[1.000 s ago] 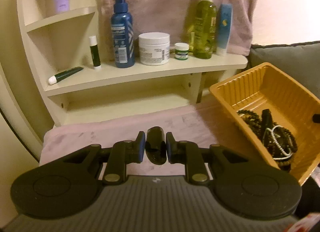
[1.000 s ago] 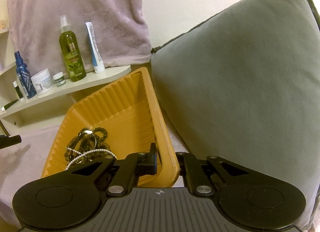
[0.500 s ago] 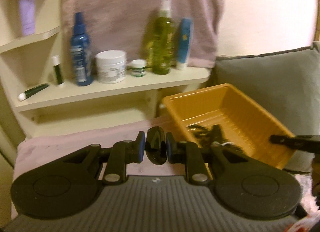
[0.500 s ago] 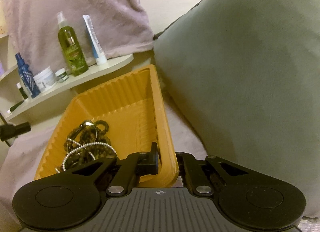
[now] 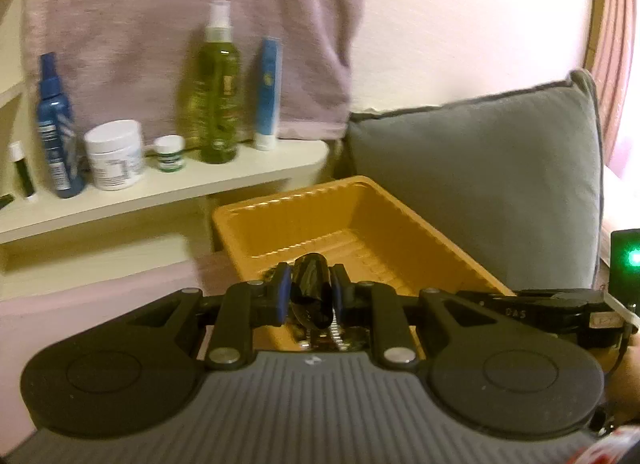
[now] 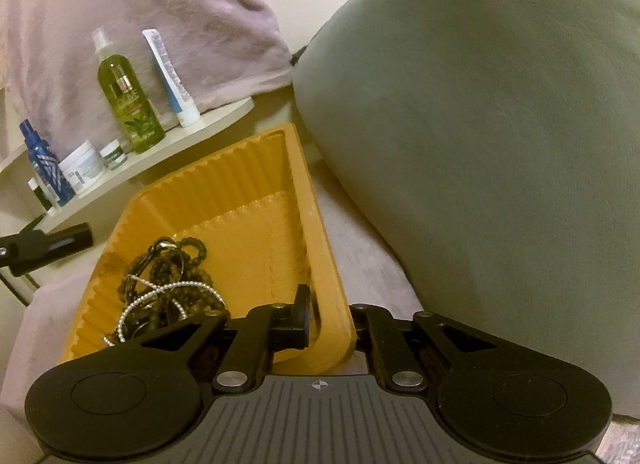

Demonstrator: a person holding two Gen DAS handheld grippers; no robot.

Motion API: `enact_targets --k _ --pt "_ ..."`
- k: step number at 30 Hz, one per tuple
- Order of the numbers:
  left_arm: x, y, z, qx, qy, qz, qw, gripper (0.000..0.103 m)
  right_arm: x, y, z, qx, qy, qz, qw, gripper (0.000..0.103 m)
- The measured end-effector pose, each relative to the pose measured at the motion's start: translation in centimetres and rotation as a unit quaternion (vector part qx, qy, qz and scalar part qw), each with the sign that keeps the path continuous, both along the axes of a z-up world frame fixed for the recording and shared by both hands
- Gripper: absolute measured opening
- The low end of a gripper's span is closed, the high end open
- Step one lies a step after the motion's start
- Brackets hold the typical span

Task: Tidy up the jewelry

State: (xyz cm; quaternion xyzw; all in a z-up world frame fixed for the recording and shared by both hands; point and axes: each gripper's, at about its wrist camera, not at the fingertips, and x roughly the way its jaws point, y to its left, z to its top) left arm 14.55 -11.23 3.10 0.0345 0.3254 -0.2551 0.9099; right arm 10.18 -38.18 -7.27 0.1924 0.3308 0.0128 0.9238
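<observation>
Jewelry [image 6: 168,284], a tangle of dark beaded strands with one pale sparkling chain, lies heaped in the near left part of the orange tray [image 6: 256,168], and one more piece, a glossy black oblong object [image 5: 310,288] that cannot be identified further, is pinched between the fingers of the left gripper [image 5: 308,290]. Those fingers are closed narrowly on it, and the gripper holds it above the tray's near end, which suggests that it is meant to be dropped in with the rest.

The right gripper [image 6: 330,322] grips the tray's near right rim, one finger inside the wall and one outside; it appears to be steadying the light plastic tray so that it does not slide or tip on the soft pinkish cloth [image 6: 360,248] underneath. Just beyond the tray's right side, a grey cushion [image 6: 500,124] leans close to it; whether the two touch cannot be told.

Farther back, a cream shelf [image 5: 168,188] carries toiletries: a blue spray bottle [image 5: 54,132], a white jar [image 5: 115,154], a small green-labelled pot [image 5: 170,153], a tall olive-green bottle [image 5: 214,92] and a blue tube [image 5: 268,92]. Behind them hangs a mauve towel [image 5: 160,24]. These stand well apart from the tray and seem to play no part in the sorting.
</observation>
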Motion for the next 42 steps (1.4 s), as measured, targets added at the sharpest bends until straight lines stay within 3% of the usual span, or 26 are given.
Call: enact_targets --k 3,9,21,22,24,32,42 --pt "0.0 -1.3 -0.4 0.003 0.006 -0.013 0.9999 0.019 -0.4 -0.4 0.1 0.008 0.000 -0.011 1.000 0.026" --pt "0.2 -3.3 -1.1 0.010 0.016 -0.030 0.9994 0.019 -1.5 -1.6 0.5 0.017 -0.009 -0.026 0.999 0.041" --pt "0.5 -4.8 -2.0 0.026 0.029 -0.035 0.9986 0.020 -2.5 -1.9 1.1 0.022 -0.015 -0.029 0.999 0.043" --pt "0.5 -4.8 -1.9 0.026 0.026 -0.032 0.9988 0.022 -2.6 -2.0 1.2 0.023 -0.016 -0.030 0.999 0.043" --pt "0.4 -4.5 -1.9 0.026 0.020 -0.023 0.9992 0.036 -2.7 -2.0 1.3 0.023 -0.017 -0.031 0.999 0.043" --pt "-0.5 -1.1 -1.0 0.010 0.010 0.037 0.9992 0.046 -3.5 -2.3 1.7 0.025 -0.017 -0.036 0.999 0.044" --pt "-2.9 2.7 -0.3 0.008 0.017 0.108 0.9939 0.080 -4.2 -2.4 2.4 0.016 -0.015 -0.046 0.999 0.044"
